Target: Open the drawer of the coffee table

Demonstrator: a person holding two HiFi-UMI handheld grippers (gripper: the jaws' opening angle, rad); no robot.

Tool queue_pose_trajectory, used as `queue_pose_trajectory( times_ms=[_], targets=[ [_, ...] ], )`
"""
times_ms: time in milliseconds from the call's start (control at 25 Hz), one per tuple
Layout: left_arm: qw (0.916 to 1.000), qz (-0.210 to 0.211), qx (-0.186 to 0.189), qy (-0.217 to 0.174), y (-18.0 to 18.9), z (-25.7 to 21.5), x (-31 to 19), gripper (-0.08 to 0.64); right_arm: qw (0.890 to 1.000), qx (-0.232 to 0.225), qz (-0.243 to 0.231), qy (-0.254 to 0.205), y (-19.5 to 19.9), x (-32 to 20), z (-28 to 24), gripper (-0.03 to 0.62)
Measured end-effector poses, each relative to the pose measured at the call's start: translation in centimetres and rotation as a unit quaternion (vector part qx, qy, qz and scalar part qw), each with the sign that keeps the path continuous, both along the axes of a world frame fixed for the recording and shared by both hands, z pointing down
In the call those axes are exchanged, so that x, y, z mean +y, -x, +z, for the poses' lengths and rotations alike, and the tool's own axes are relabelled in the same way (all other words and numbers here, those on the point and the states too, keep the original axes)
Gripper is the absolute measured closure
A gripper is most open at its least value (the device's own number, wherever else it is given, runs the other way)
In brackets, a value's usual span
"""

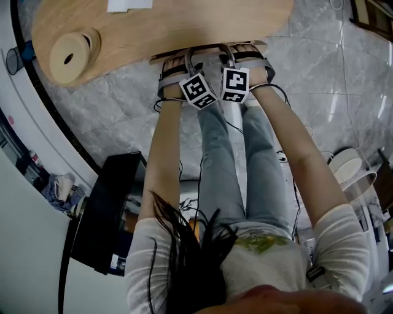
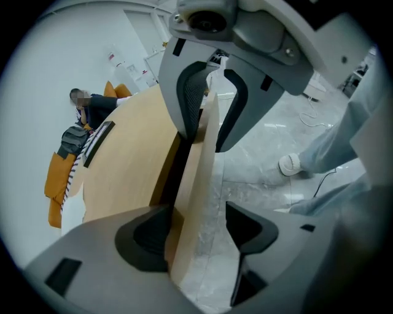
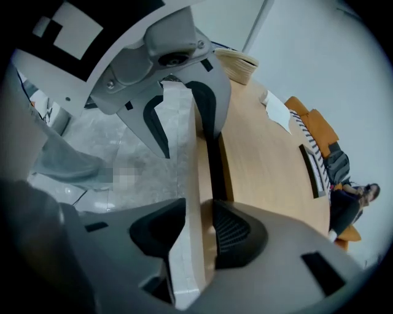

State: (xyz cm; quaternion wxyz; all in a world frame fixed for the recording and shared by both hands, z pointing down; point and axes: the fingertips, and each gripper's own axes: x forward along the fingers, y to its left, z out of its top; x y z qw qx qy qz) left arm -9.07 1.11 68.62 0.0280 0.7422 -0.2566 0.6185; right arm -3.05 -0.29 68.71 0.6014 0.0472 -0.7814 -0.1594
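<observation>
The coffee table point(image 1: 184, 24) has a light wooden top, and its drawer front point(image 1: 209, 51) is a thin wooden strip under the near edge. In the head view my left gripper point(image 1: 175, 61) and right gripper point(image 1: 249, 56) point down onto that strip, side by side. In the left gripper view the drawer front point(image 2: 206, 184) stands between the jaws of the left gripper point(image 2: 196, 230); one pad lies against it and floor shows at the other. In the right gripper view the drawer front point(image 3: 190, 178) nearly fills the right gripper point(image 3: 196, 230), with slim gaps. A dark slit separates the strip from the table top point(image 3: 270, 165).
A round wooden spool point(image 1: 69, 57) and a white sheet point(image 1: 129, 5) lie on the table top. A dark flat device point(image 2: 98, 141) rests farther along it. A person point(image 2: 92, 107) sits beyond on an orange seat. A black box point(image 1: 107, 208) stands on the marble floor at my left.
</observation>
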Motion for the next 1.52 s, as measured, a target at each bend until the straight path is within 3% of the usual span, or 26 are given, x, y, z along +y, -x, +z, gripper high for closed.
queue_pose_trajectory(
  times_ms=[40, 160, 320, 560, 720, 1000, 1520],
  targets=[
    [1.0, -0.004, -0.003, -0.008, 0.1, -0.1, -0.3, 0.278, 1.0, 0.0, -0.003, -0.01, 0.0, -0.2, 0.0, 0.456],
    [0.9982, 0.002, -0.005, -0.06, 0.5, -0.7, -1.3, 0.436, 1.0, -0.016, -0.005, -0.024, 0.0, -0.4, -0.2, 0.506],
    [0.9944, 0.054, -0.015, -0.09, 0.6, -0.8, -1.3, 0.445, 0.998, -0.007, -0.03, -0.046, -0.1, -0.5, -0.2, 0.506],
    [0.9981, -0.01, -0.003, -0.061, 0.7, -0.8, -1.5, 0.439, 1.0, 0.001, 0.009, -0.025, -0.3, -0.6, 0.1, 0.508],
    [0.9976, -0.038, -0.001, -0.057, 0.7, -0.8, -1.5, 0.433, 1.0, 0.003, 0.01, -0.015, -0.3, -0.5, 0.1, 0.511],
    [0.9908, -0.11, 0.066, -0.045, 0.9, -0.9, -1.3, 0.413, 1.0, -0.008, 0.012, 0.02, -0.2, 0.1, 0.3, 0.514],
    [0.9908, -0.109, 0.078, -0.02, 0.5, -0.3, 0.5, 0.42, 0.999, -0.006, 0.003, 0.041, -0.6, 1.8, 0.8, 0.518]
  ],
)
